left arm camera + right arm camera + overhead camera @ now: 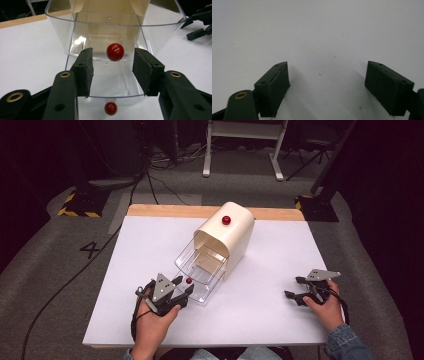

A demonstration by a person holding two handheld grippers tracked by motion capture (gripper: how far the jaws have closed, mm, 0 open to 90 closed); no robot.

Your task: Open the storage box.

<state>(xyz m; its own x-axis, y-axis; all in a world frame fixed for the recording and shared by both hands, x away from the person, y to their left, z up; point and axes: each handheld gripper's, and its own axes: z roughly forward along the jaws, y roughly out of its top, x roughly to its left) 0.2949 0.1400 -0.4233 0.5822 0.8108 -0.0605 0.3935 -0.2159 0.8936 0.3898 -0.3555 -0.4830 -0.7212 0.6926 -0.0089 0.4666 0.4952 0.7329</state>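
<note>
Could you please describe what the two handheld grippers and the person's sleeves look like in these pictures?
The left black two-jaw gripper and the right black two-jaw gripper each carry a grey three-cornered plate on top with small dark holes. Their jaws end in flat, rectangular, rough-faced black pads, and brass-coloured rings sit in the arms behind them. Black cables trail from both. A blue denim sleeve covers the right forearm.

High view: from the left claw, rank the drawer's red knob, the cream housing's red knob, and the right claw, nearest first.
1. Drawer's red knob, right at the left claw, on the clear drawer's front.
2. Cream housing's red knob, up the table on the housing's top.
3. Right claw, far across the table's right side.
</note>
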